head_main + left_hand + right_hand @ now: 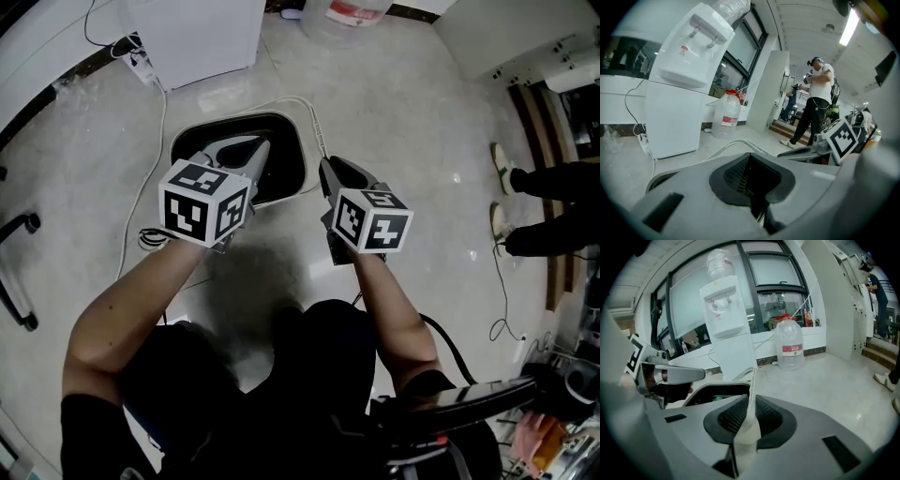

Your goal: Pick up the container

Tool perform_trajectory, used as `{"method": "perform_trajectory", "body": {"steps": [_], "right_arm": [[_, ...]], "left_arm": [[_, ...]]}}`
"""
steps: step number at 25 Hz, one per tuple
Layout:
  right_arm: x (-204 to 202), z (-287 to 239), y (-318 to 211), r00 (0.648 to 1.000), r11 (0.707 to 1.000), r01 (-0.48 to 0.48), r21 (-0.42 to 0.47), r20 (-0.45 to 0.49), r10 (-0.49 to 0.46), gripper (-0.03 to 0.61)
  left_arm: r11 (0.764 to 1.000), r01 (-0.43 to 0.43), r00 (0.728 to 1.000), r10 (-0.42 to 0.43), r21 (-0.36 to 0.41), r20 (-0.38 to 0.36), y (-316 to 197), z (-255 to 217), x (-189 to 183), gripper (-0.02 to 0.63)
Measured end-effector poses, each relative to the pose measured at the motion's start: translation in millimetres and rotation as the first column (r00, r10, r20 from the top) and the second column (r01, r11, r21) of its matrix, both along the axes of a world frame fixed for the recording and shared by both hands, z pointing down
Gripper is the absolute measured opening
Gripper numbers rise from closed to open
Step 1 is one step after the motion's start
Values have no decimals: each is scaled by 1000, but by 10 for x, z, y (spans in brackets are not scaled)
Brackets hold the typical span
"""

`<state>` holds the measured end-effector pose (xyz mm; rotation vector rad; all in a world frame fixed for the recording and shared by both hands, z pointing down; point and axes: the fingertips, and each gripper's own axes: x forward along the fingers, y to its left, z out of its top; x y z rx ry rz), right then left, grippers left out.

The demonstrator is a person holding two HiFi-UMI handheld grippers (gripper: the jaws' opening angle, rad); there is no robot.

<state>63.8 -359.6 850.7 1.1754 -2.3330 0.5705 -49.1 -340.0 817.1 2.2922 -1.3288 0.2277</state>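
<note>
The container (230,120) is a bin with a black liner that stands on the pale floor in front of me. A thin white strip (314,127) runs along its far right rim. My right gripper (325,167) is at that right edge. In the right gripper view its jaws (749,413) are shut on the white strip (751,385), which rises from between the pads toward the bin (712,386). My left gripper (262,148) reaches over the bin's opening, shut (751,165). Only a dark sliver shows between its pads, and I cannot tell what it is.
A white water dispenser (197,33) stands behind the bin, with a clear water jug (356,11) to its right. A power strip and cables (141,61) lie at the left. Another person's shoes (506,169) are at the right, near wooden steps.
</note>
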Motion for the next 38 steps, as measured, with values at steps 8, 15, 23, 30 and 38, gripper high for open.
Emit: {"method": "perform_trajectory", "body": {"steps": [8, 15, 23, 30, 38], "right_arm": [[-413, -537, 245, 989, 981, 145, 127, -7, -145, 51], [-698, -759, 434, 965, 948, 255, 190, 15, -262, 49], [-938, -877, 597, 926, 899, 355, 257, 30, -375, 48], [-1117, -930, 714, 896, 865, 410, 289, 48, -441, 15], [-1250, -947, 804, 870, 838, 454, 302, 53, -490, 15]], "left_arm": [[998, -67, 992, 67, 4, -106, -135, -189, 188, 6], [993, -81, 962, 57, -80, -266, -179, -271, 72, 182], [991, -65, 878, 0, -120, -478, -188, -530, -89, 192], [979, -28, 892, -67, -202, -447, -179, -360, -186, 204], [966, -68, 835, -82, -250, -544, -152, -332, -214, 190]]}}
